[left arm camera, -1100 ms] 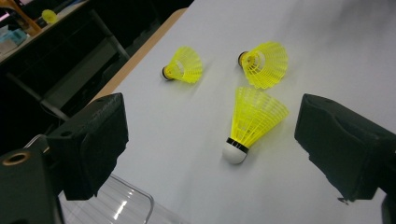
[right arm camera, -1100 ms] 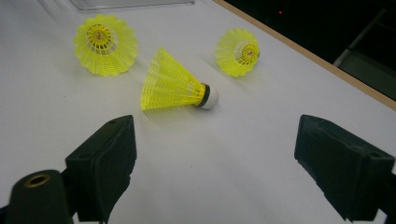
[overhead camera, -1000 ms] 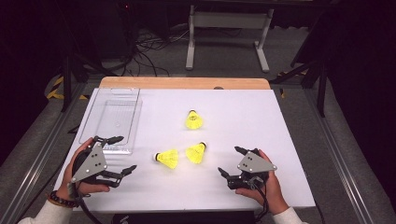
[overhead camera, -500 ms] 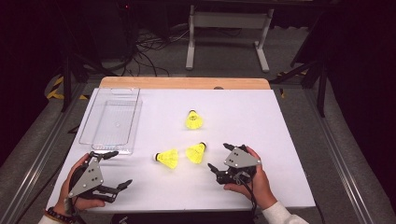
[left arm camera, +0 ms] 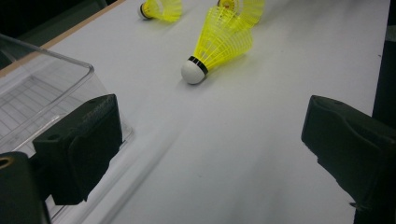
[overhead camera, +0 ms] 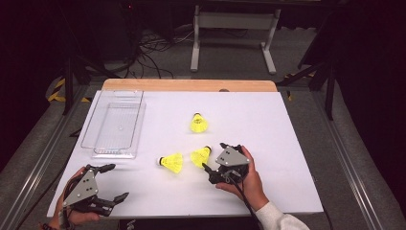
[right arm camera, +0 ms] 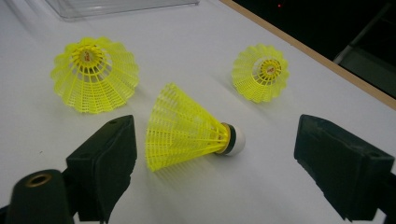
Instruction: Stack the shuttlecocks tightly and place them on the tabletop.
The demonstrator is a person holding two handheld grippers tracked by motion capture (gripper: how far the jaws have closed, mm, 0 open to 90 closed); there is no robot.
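Note:
Three yellow shuttlecocks lie on the white table point(overhead camera: 287, 124). My right gripper point(overhead camera: 214, 156) is open beside the middle shuttlecock point(overhead camera: 201, 156), its jaws having just opened a little wider. In the right gripper view that shuttlecock point(right arm camera: 187, 128) lies on its side between the wide-apart jaws, cork to the right, and neither pad touches it. My left gripper point(overhead camera: 115, 182) is open at the near left corner, empty, its jaws having just been opening. Its view looks past the spread jaws to the nearest shuttlecock point(left arm camera: 217, 44), cork toward me and well ahead.
A clear plastic tray point(overhead camera: 117, 127) stands at the table's left side; its corner point(left arm camera: 42, 84) is close by my left jaw. The far shuttlecock point(overhead camera: 198, 123) sits near the table's middle. A wooden strip point(overhead camera: 191, 85) runs along the far edge.
My left gripper has sunk and drawn back toward the near left corner. My right gripper has slid left up to the middle shuttlecock. The shuttlecocks have not moved.

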